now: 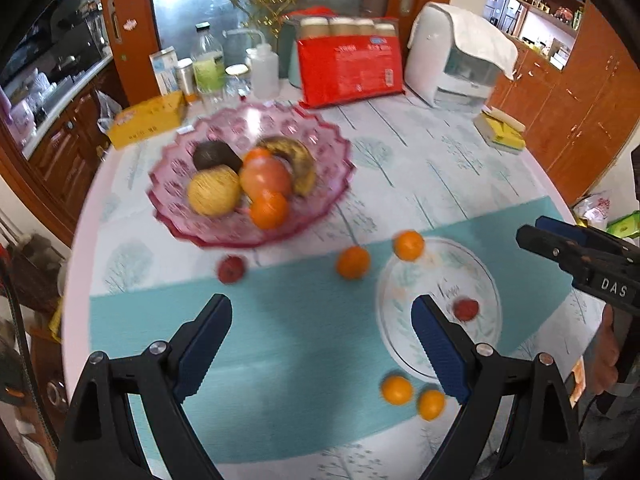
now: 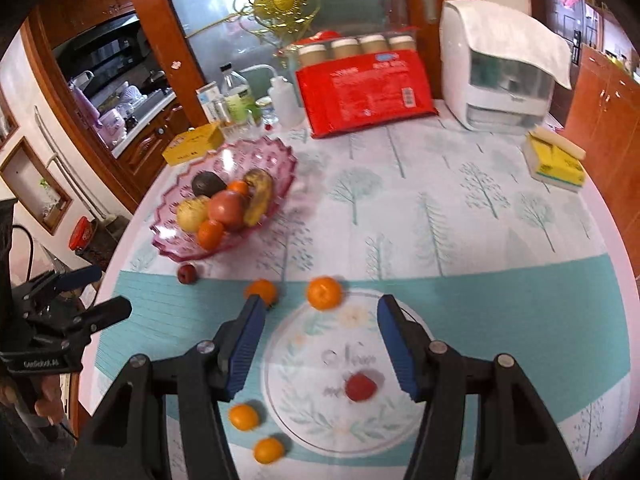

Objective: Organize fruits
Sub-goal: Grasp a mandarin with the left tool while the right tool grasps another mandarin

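- Left tongs (image 1: 322, 322): released, jaws wide apart, nothing between them; they hover above the teal band of the table (image 1: 440, 160).
- Right tongs (image 2: 320, 320): released, jaws spread, gripping nothing; they hang over the near half of the clear plate (image 2: 296, 412).
- One small red fruit (image 2: 361, 387) lies on the plate, between the right tongs' jaws and nearer the right one.
- One mandarin (image 2: 324, 293) sits at the plate's far rim, just ahead of the right tongs; a second mandarin (image 2: 262, 291) lies on the table, touching the tip of the left jaw in that view.
- Two more mandarins (image 2: 244, 417) (image 2: 269, 450) rest on the table left of the plate, beside the right tongs' left arm.
- A second red fruit (image 1: 231, 269) lies on the table ahead of the left tongs' left jaw, near the bowl.
- The pink glass bowl (image 1: 320, 132), well ahead of the left tongs, holds an apple, a pear, mandarins, a browned banana and a dark fruit.
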{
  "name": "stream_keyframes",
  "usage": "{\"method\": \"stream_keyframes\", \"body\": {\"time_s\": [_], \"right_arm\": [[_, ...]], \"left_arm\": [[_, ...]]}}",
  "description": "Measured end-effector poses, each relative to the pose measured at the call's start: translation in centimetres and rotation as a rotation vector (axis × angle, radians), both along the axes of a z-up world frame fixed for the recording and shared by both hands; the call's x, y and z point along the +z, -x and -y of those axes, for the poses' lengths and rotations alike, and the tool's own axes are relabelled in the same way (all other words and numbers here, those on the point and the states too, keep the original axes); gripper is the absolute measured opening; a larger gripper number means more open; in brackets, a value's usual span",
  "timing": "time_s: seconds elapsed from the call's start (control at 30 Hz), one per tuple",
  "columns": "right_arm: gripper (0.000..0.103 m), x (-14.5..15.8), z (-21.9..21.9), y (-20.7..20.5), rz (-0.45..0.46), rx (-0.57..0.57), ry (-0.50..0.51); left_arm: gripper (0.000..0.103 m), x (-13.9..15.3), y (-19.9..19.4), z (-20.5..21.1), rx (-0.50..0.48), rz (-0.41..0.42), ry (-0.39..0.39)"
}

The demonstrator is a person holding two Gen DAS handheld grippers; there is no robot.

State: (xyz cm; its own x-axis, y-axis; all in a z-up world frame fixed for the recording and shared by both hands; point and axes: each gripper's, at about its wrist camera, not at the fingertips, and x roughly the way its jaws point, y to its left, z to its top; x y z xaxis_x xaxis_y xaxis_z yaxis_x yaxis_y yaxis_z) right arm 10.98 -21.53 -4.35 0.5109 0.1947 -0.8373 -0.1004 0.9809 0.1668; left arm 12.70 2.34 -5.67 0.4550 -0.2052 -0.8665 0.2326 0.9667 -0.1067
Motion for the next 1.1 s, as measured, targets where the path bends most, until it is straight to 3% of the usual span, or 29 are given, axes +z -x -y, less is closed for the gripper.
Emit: {"method": "stream_keyframes", "body": {"time_s": [0.3, 0.5, 0.63, 0.87, 1.1], "right_arm": [[0.059, -4.0, -0.4, 4.7, -0.043, 0.113, 0.018], [0.059, -7.4, -2.8, 7.6, -0.105, 0.254, 0.016], [0.059, -9.2, -4.9, 9.1, -0.123, 0.361, 0.05], [0.059, -11.6, -6.7, 10.4, -0.143, 0.449, 0.078], [0.038, -13.1, -7.8, 10.5, -0.161, 0.498, 0.079]], "left_arm": [[0.09, -5.7, 3.8, 2.8, -0.029, -0.049, 0.016], [0.081, -9.0, 6.6, 4.2, -0.089, -0.088, -0.031], [0.078, -10.1, 7.5, 4.3, -0.092, -0.115, -0.035], [0.078, -10.8, 8.0, 4.7, -0.093, -0.118, -0.038], [0.078, -11.4, 7.6, 5.0, -0.073, -0.129, -0.025]]}}
